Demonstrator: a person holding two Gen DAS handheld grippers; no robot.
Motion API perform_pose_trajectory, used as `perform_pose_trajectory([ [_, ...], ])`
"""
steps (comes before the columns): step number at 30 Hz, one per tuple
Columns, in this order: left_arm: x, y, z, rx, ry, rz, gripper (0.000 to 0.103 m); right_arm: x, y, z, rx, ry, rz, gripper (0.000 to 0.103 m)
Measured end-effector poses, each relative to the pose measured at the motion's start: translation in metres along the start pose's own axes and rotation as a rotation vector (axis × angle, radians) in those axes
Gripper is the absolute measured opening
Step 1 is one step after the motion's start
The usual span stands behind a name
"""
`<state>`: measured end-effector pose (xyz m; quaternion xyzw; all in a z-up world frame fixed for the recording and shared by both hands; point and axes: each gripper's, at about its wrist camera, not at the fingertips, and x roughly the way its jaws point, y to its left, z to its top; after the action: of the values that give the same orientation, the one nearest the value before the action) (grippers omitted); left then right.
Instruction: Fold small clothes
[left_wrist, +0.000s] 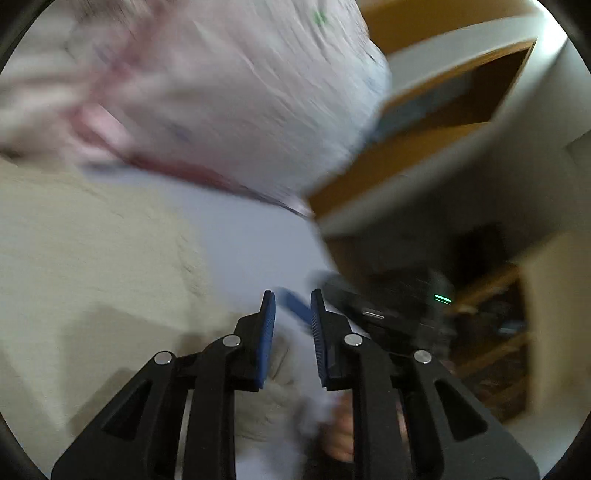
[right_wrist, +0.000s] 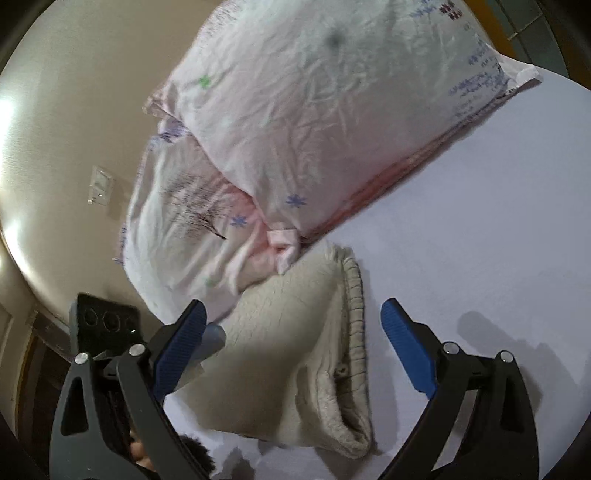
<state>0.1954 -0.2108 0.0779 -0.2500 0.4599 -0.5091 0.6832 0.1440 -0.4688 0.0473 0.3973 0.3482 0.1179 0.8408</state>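
— Underneath everything?
— Pale lavender sheet of a bed, spread flat, filling the right half of the right wrist view. Beige wall behind, with a small white plate fixed on it.

— On the sheet, biggest first?
— Large pink-white pillow with small blue and green star prints, lying across the far side. Second pillow of the same fabric partly under it, nearer the wall. Then the cream garment, ribbed, folded into a thick bundle, resting on the sheet with its far end touching the pillows.

— Position of the garment against the tongs?
— Between the two blue pads of the right tongs, below them on the sheet. Spread wide apart, gripping nothing; contact between pads and cloth not clear.

— And the other side?
— Very blurred. Left tongs with only a narrow gap between the blue pads, nothing held in it. Cream cloth to the left of them, pillow above, wooden furniture with grey edges to the right. Dark device with a small green light just right of the pads, identity impossible to tell.
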Motion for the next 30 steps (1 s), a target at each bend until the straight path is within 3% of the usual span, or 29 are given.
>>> perform_pose_trajectory([
  [2, -0.028, -0.008, -0.005, 0.057, -0.084, -0.005, 0.022, 0.002, -0.001, 0.001, -0.014, 0.046, -0.006, 0.099],
  [3, -0.042, -0.007, -0.008, 0.069, -0.121, 0.024, 0.034, 0.005, -0.001, 0.002, -0.020, 0.068, -0.015, 0.101],
  [4, -0.065, -0.003, -0.011, 0.074, -0.180, 0.105, 0.050, 0.012, -0.003, 0.003, -0.021, 0.105, -0.025, 0.101],
  [7, -0.108, 0.017, -0.022, 0.073, -0.249, 0.336, 0.068, 0.041, -0.003, 0.002, -0.018, 0.234, -0.032, 0.101],
  [8, -0.118, 0.029, -0.027, 0.062, -0.241, 0.424, 0.071, 0.050, -0.002, 0.001, -0.025, 0.262, -0.043, 0.101],
  [10, -0.127, 0.050, -0.034, 0.030, -0.227, 0.521, 0.072, 0.068, 0.000, -0.001, -0.043, 0.315, -0.062, 0.101],
  [14, -0.130, 0.086, -0.052, -0.035, -0.133, 0.574, 0.078, 0.088, 0.004, -0.012, -0.082, 0.369, -0.079, 0.100],
  [15, -0.130, 0.087, -0.054, -0.035, -0.130, 0.575, 0.083, 0.089, 0.007, -0.014, -0.107, 0.371, -0.091, 0.094],
  [16, -0.125, 0.089, -0.055, -0.032, -0.129, 0.582, 0.087, 0.089, 0.009, -0.017, -0.130, 0.368, -0.100, 0.075],
  [19, -0.104, 0.087, -0.051, -0.037, -0.111, 0.548, 0.088, 0.085, 0.005, -0.023, -0.124, 0.361, -0.066, 0.047],
  [21, -0.098, 0.092, -0.053, -0.072, -0.098, 0.487, 0.087, 0.081, 0.003, -0.025, -0.109, 0.340, -0.042, 0.039],
  [23, -0.094, 0.099, -0.060, -0.100, -0.092, 0.444, 0.077, 0.079, 0.008, -0.027, -0.125, 0.312, -0.039, 0.036],
  [25, -0.094, 0.096, -0.061, -0.060, -0.097, 0.459, 0.056, 0.075, 0.018, -0.028, -0.146, 0.279, -0.026, 0.033],
  [27, -0.107, 0.088, -0.060, -0.028, -0.105, 0.449, 0.044, 0.070, 0.033, -0.027, -0.170, 0.249, 0.025, 0.032],
  [30, -0.139, 0.069, -0.064, 0.060, -0.165, 0.480, 0.043, 0.074, 0.065, -0.033, -0.235, 0.247, 0.098, 0.032],
])
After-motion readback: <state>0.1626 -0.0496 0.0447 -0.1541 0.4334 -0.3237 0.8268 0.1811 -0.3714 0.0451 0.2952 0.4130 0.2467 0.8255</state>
